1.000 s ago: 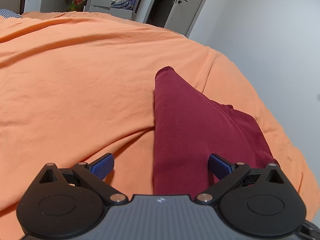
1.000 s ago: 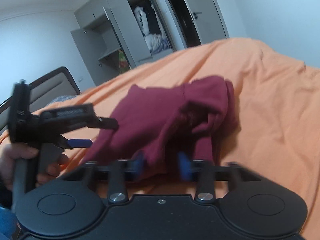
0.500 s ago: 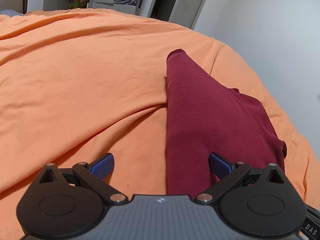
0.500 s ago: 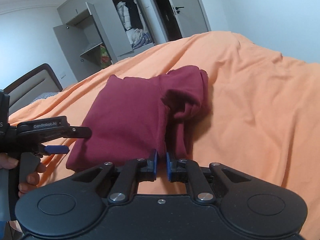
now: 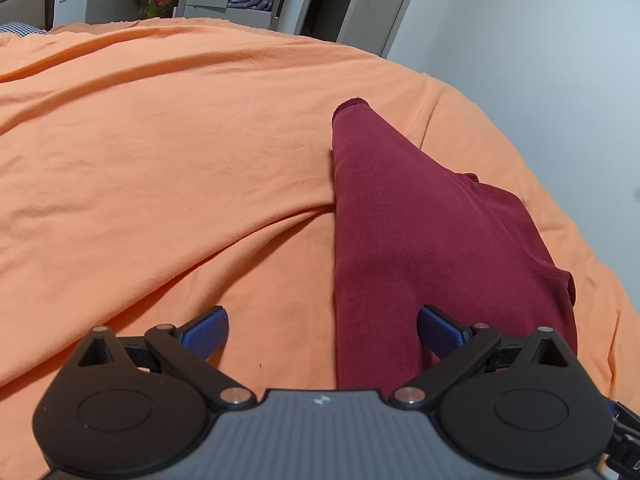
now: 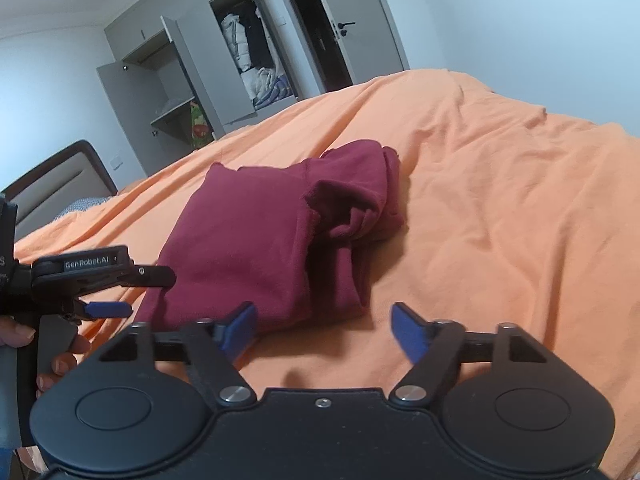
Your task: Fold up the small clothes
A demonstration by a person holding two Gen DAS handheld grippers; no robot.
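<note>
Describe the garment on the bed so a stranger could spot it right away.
An orange bedspread covers the bed. Lying on it, between the left gripper and the right gripper, is a dark red garment, partly folded, the only clothing there.

Garment (image 6: 256, 236) lies on the bedspread (image 6: 500, 208), wardrobe (image 6: 208, 72) behind (doors open)

A wrinkled orange bedsheet (image 5: 160, 152) covers the bed and fills most of both frames. In the upper left of the right wrist frame stands a grey wardrobe (image 6: 192, 76) with its doors open, heaped pale clothes (image 6: 260, 80) on its shelves. Right of it a white door with a dark lever handle (image 6: 346, 24) stands ajar. A brown padded headboard (image 6: 56, 180) shows at the left edge.
</note>
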